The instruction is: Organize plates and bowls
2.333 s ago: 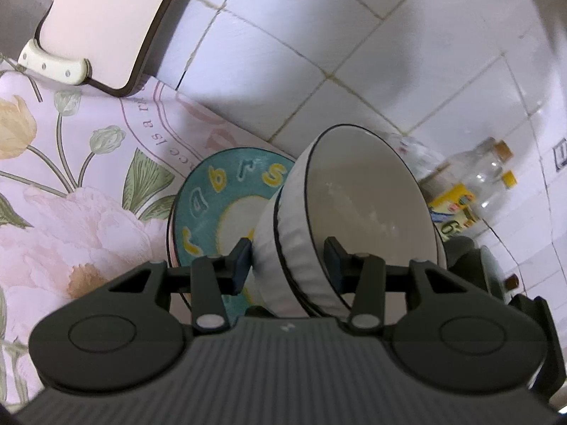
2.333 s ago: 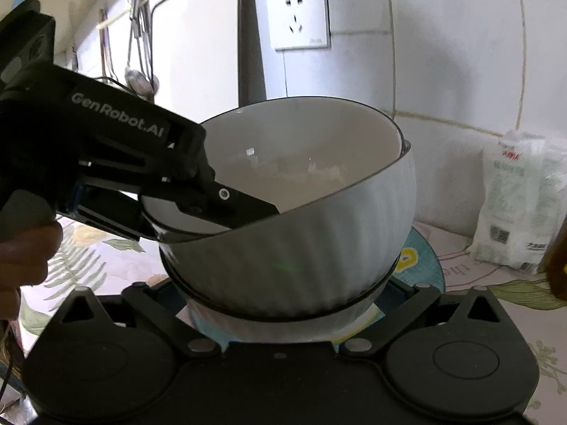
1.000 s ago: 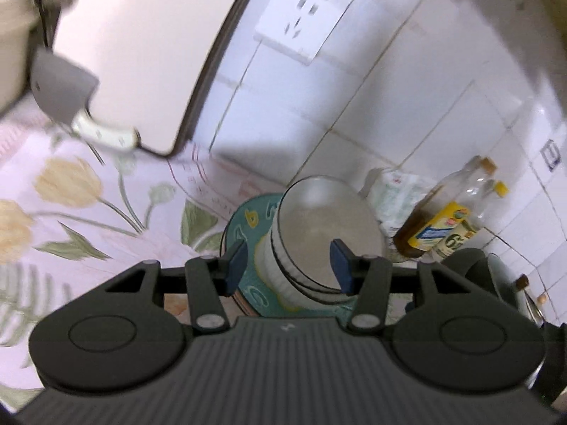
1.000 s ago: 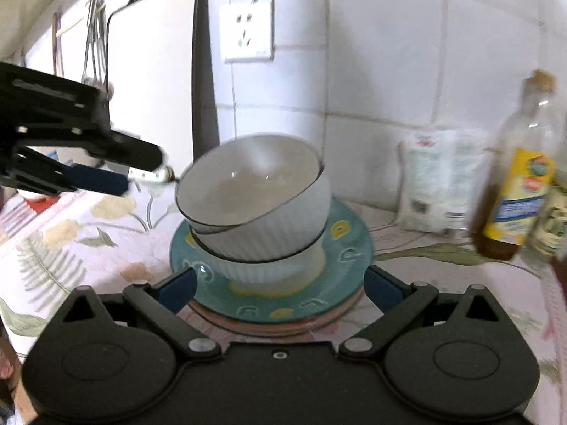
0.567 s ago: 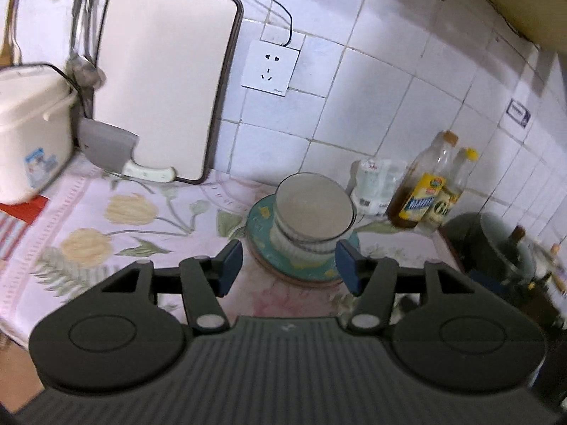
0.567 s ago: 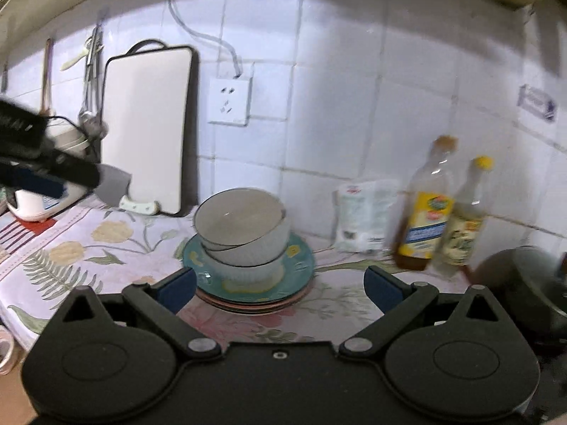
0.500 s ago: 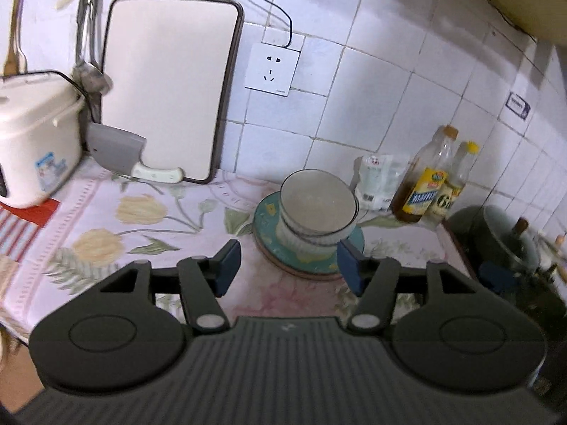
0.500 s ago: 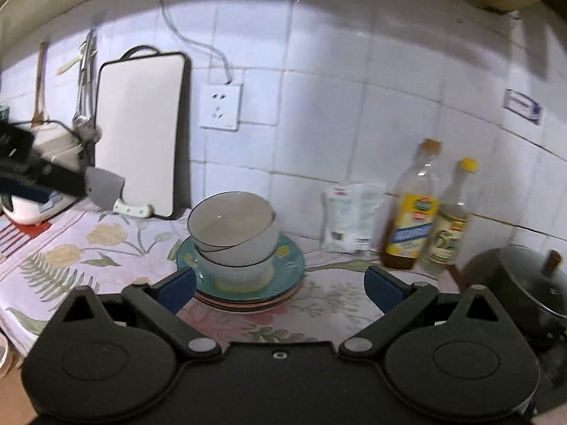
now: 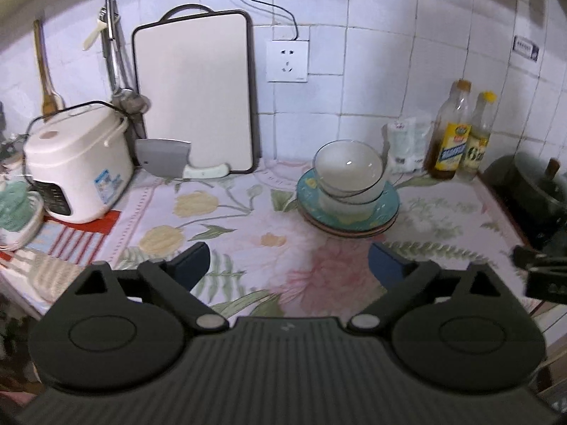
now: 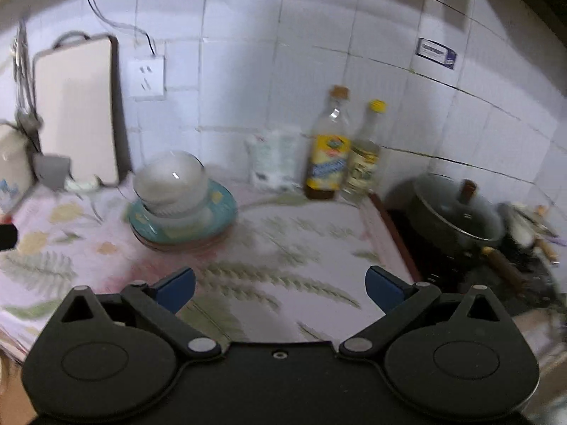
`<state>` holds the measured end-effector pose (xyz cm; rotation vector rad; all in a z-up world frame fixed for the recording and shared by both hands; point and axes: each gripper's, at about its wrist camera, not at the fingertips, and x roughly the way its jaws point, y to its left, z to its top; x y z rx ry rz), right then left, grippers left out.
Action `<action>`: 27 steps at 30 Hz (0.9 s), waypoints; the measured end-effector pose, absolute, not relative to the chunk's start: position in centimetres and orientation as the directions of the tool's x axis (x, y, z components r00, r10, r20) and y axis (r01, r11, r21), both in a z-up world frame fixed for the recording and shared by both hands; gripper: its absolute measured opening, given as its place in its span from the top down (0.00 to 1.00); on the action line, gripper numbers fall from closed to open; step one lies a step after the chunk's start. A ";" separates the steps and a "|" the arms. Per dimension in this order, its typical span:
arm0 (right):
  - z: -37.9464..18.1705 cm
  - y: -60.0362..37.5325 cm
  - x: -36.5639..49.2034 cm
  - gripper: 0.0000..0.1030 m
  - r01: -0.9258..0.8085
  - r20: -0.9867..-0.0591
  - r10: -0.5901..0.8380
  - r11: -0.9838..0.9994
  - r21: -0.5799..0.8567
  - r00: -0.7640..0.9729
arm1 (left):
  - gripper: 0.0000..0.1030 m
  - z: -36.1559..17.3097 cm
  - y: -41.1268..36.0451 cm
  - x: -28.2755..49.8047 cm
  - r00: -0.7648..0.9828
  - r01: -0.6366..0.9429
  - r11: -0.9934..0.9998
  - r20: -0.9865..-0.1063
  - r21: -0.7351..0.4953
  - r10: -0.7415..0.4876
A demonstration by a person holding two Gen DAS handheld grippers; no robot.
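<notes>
Now we see the two nested white ribbed ceramic bowls (image 9: 349,173) sitting on the stack of round plates, teal on top (image 9: 389,200), at the back of the flower-printed counter cloth (image 9: 248,219), well ahead of both tools. Our left gripper (image 9: 288,265) has its blue-padded jaws opening wide, with nothing between them; the bowls lie beyond and a little to the right of that gap. Our right gripper (image 10: 280,288) also stands spread wide and empty, the bowls (image 10: 170,180) and plates (image 10: 223,209) far off to its upper left.

A second ago the left jaws were narrower and framed the bowls closely; since then both views have drawn back and risen, so the dishes look small and the whole counter shows. The bowls and plates appear to rest where they were.

Only the left view shows the white rice cooker (image 9: 76,163) whole, the grey cleaver (image 9: 164,159) leaning at the foot of the pale dark-rimmed cutting board (image 9: 195,95), and a dark piece at the right edge, probably part of the other tool. Only the right view, which is blurred, shows the dark lidded pot (image 10: 453,212) clearly. Both views take in the two oil bottles (image 10: 331,148).
</notes>
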<state>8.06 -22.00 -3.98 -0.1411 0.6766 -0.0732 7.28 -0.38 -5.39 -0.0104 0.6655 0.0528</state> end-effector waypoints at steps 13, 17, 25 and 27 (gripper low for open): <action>-0.5 -23.7 2.7 0.00 0.081 -0.620 -0.113 0.994 -0.079 0.777 | 0.04 -4.0 -1.2 4.7 0.719 -0.062 0.997 -0.691 0.038 0.071; -0.1 -23.3 1.6 0.00 0.056 -0.625 -0.087 0.996 -0.068 0.775 | 0.04 -3.8 -1.4 4.0 0.723 -0.059 0.998 -0.689 0.026 0.061; -0.3 -22.5 0.6 0.00 0.048 -0.606 -0.086 0.996 -0.079 0.791 | 0.04 -4.3 -1.3 3.0 0.719 -0.077 0.996 -0.689 0.048 0.089; -0.4 -22.4 0.6 0.00 0.051 -0.606 -0.096 0.995 -0.091 0.790 | 0.04 -4.4 -1.0 2.9 0.720 -0.076 0.996 -0.689 0.036 0.079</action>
